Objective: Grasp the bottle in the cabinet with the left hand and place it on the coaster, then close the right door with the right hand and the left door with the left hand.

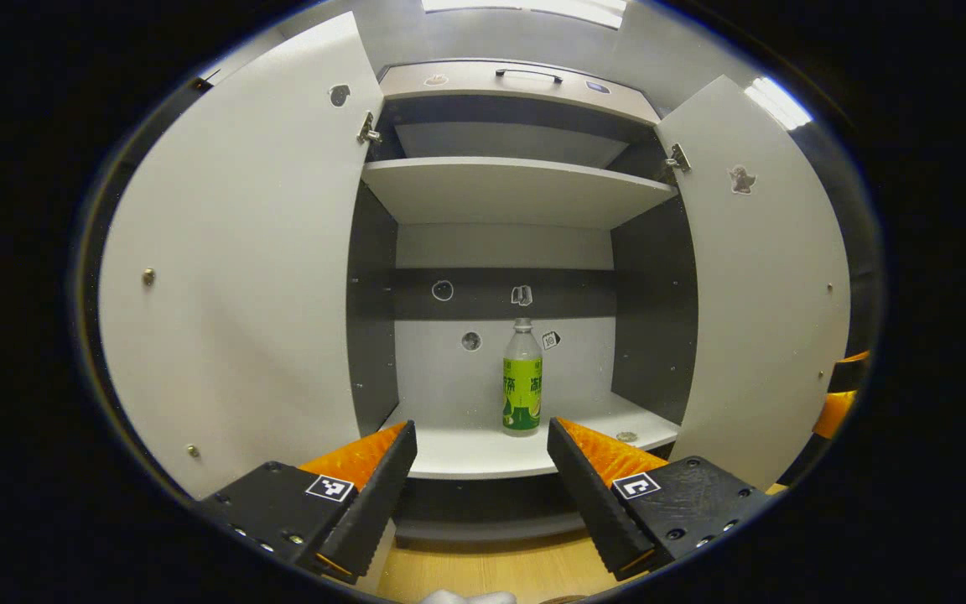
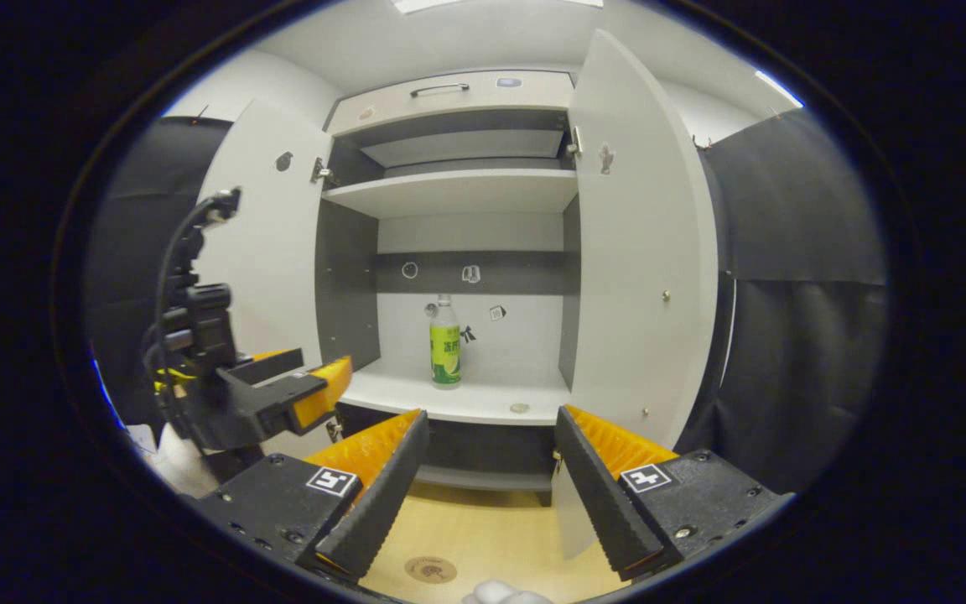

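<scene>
In the left gripper view, the left door (image 1: 240,268) is seen swung wide open at the left, and the left gripper (image 1: 481,478) is held in front of the cabinet (image 1: 525,84) with its fingers spread apart and nothing between them. Past the gap the bottle (image 1: 522,382), clear with a green label, is seen standing upright on the lower shelf (image 1: 466,449), near the back wall and apart from both side walls; nothing stands between the fingers and the bottle. A small round disc (image 1: 626,436) is seen lying on the shelf to the right of the bottle, apart from it. The upper shelf (image 1: 516,189) is seen above, and the right door (image 1: 764,285) stands open at the right. In the right gripper view, the left gripper (image 2: 315,386) is seen from the side at the left, just before the open left door (image 2: 269,243), with a cable looping above it. The right gripper (image 2: 491,486) is held lower and farther back, its fingers likewise spread and empty. A round coaster (image 2: 430,570) is shown lying on the wooden surface (image 2: 483,528) below the cabinet, between the fingers. The bottle (image 2: 444,346) is seen upright on the shelf, and the right door (image 2: 642,252) juts forward at the right, its lower corner just beside the right finger.
</scene>
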`<act>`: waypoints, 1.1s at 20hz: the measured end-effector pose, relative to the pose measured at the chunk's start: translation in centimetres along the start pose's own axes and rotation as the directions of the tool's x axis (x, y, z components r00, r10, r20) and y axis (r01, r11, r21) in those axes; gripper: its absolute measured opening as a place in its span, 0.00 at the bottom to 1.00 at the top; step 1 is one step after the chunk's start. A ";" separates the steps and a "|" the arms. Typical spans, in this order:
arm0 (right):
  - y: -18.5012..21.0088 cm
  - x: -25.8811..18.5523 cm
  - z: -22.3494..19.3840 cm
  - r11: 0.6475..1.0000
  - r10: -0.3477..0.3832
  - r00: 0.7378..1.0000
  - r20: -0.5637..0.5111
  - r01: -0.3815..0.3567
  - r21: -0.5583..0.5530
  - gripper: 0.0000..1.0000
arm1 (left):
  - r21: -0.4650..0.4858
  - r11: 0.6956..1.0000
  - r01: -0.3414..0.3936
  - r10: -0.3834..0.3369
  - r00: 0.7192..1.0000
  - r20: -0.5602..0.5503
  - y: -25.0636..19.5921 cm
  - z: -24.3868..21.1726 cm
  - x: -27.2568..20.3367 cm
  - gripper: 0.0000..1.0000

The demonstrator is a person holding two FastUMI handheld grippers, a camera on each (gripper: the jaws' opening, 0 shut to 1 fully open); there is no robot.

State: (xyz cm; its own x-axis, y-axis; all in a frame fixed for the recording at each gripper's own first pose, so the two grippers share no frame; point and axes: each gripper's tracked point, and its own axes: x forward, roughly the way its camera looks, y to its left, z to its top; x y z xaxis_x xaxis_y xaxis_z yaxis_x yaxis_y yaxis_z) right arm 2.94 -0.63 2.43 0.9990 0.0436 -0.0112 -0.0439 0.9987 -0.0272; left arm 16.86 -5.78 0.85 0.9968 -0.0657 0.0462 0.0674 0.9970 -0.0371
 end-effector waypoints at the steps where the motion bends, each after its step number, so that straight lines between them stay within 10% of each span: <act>1: -0.2 0.2 0.3 1.000 -0.004 1.000 0.003 0.004 -0.010 0.99 | -0.006 1.000 0.002 -0.002 1.000 0.001 -0.3 0.1 1.8 0.96; 22: -0.8 2.6 -1.2 0.995 0.016 0.997 -0.070 -0.023 -0.101 1.00 | -0.025 1.000 -0.014 0.014 1.000 -0.026 -5.2 -3.0 23.1 0.95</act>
State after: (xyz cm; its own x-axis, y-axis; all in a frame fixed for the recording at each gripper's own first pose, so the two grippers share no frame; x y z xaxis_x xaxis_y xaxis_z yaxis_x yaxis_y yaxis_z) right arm 5.58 -1.32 1.20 0.9950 0.0578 -0.0816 -0.0679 0.9895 -0.1275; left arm 39.71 -12.60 -0.90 0.9984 -0.0529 0.0197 0.0540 0.9966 -0.0622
